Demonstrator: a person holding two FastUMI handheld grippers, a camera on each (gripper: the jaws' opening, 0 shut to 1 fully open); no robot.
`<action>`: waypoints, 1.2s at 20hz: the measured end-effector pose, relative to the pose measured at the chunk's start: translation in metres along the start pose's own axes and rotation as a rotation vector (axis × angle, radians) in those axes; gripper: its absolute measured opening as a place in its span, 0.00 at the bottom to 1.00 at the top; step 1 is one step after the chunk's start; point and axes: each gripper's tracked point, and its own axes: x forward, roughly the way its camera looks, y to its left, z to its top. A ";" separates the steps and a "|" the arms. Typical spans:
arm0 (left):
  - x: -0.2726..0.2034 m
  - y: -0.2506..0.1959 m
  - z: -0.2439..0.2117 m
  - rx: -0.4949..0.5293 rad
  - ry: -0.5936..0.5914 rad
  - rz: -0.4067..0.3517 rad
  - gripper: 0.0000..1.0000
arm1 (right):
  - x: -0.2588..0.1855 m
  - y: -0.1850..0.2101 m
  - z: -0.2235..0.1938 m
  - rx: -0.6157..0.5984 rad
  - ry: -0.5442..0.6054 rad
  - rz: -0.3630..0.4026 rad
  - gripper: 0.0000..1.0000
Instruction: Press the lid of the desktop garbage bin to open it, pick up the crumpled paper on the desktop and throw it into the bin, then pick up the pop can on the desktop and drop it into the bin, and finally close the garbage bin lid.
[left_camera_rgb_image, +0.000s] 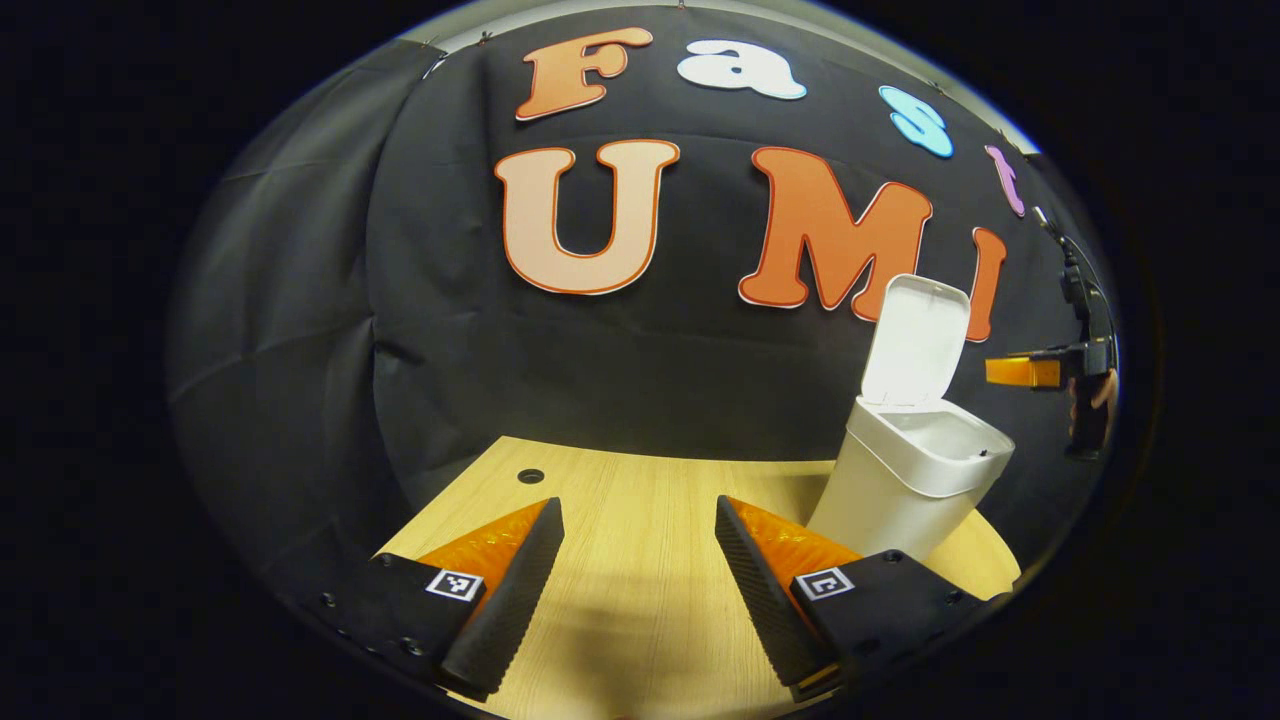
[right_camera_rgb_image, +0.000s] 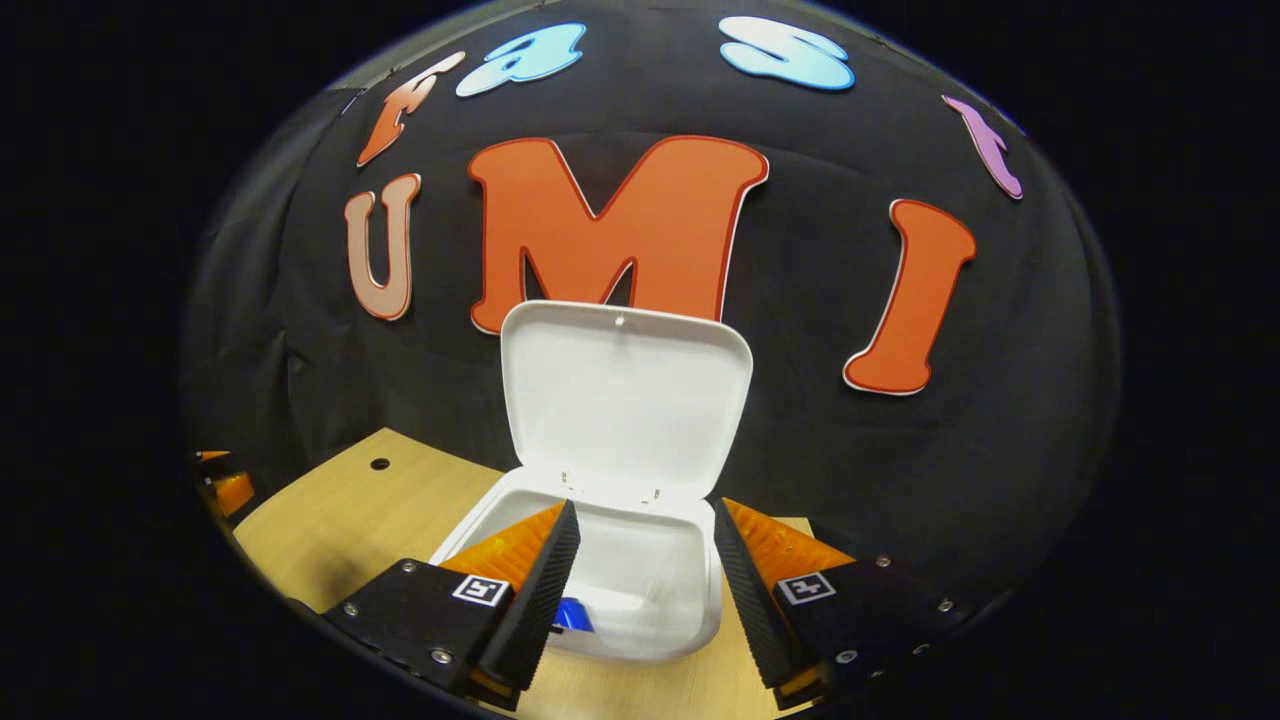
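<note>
The white desktop bin stands on the wooden table at the right of the left gripper view, its lid raised upright. My left gripper hangs open over bare tabletop to the left of the bin, with nothing between its fingers. My right gripper is open just above the bin's mouth, facing the raised lid. Inside the bin a small blue thing peeks out beside one finger; I cannot tell what it is. The right gripper also shows at the far right, level with the lid.
The wooden table has a small round hole near its back left corner. Black cloth walls close in behind and on both sides. The left gripper shows at the left edge of the right gripper view.
</note>
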 end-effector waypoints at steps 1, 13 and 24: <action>-0.001 0.002 -0.001 0.000 0.000 0.004 0.97 | 0.003 0.001 0.007 0.002 -0.013 0.001 0.82; -0.010 0.030 -0.013 -0.052 0.011 0.072 0.98 | 0.031 0.010 0.094 -0.008 -0.169 -0.028 0.82; -0.024 0.075 -0.027 -0.093 0.015 0.186 0.99 | 0.058 -0.001 0.139 0.055 -0.270 -0.091 0.81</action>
